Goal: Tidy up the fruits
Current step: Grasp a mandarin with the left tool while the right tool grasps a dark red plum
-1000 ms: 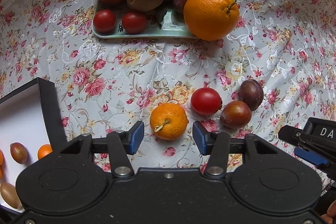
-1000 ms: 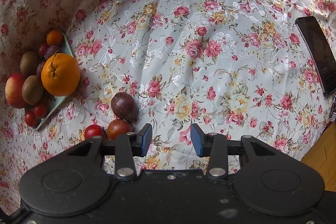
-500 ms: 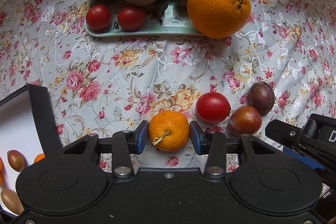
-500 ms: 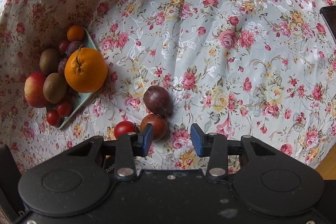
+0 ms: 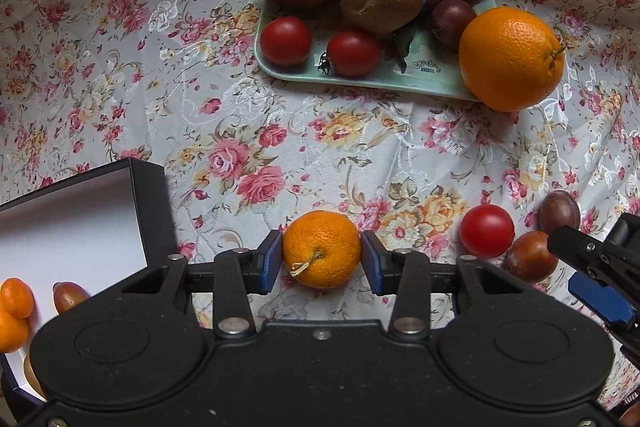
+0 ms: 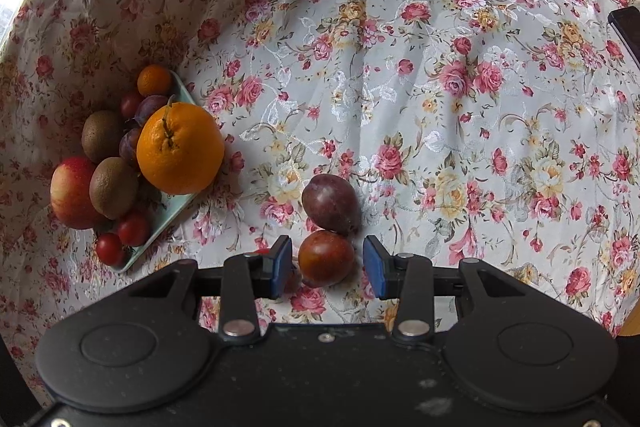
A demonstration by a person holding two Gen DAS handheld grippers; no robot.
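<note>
Pinching the mandarin (image 5: 321, 249) now, left jaws newly closed; right jaws spread, newly straddling reddish plum (image 6: 326, 258).

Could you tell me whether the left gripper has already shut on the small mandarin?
Shut on it: both blue pads of the left gripper press the sides of the small mandarin, leaving no visible gap.

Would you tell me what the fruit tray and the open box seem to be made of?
Fruit tray: probably glazed ceramic or melamine; pale green, glossy, printed mark.
Open box: likely rigid cardboard; matte black walls, white inside.
</note>
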